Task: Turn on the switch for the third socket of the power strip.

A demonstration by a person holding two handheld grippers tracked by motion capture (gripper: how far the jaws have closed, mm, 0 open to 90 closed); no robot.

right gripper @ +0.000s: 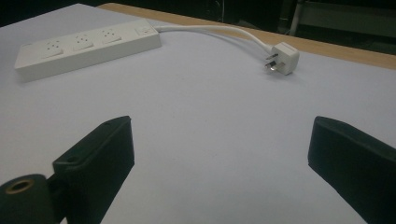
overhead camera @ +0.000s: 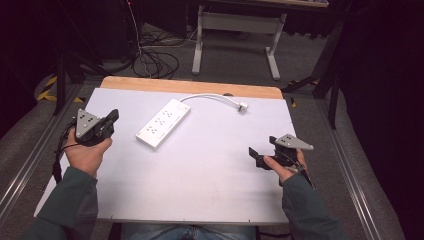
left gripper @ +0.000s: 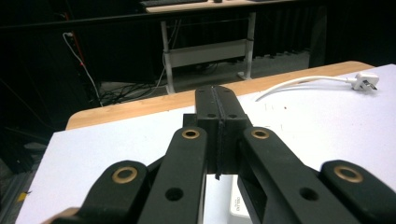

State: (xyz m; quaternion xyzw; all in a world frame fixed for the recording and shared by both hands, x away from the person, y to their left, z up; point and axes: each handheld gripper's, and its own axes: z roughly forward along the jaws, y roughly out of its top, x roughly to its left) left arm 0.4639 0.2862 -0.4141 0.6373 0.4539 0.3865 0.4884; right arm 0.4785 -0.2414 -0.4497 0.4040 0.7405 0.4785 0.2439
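Note:
A white power strip (overhead camera: 163,123) (right gripper: 88,44) lies slantwise on the white tabletop (overhead camera: 210,170), left of the middle. Its white cable (overhead camera: 210,96) curves right along the far edge and ends in a loose plug (overhead camera: 243,106) (right gripper: 282,58) (left gripper: 366,80) lying flat. My left gripper (overhead camera: 112,117) (left gripper: 217,93) is at the table's left, a little left of the strip, shut with nothing between its jaws. My right gripper (overhead camera: 261,147) (right gripper: 222,128) is low over the right side, open and holding nothing, facing the strip and plug from a distance.
A bare wooden strip (overhead camera: 190,86) runs along the table's far edge. Beyond it on the floor are a desk frame with white legs (overhead camera: 235,45) and a tangle of cables (overhead camera: 155,62). Metal rails (overhead camera: 30,160) flank the table on both sides.

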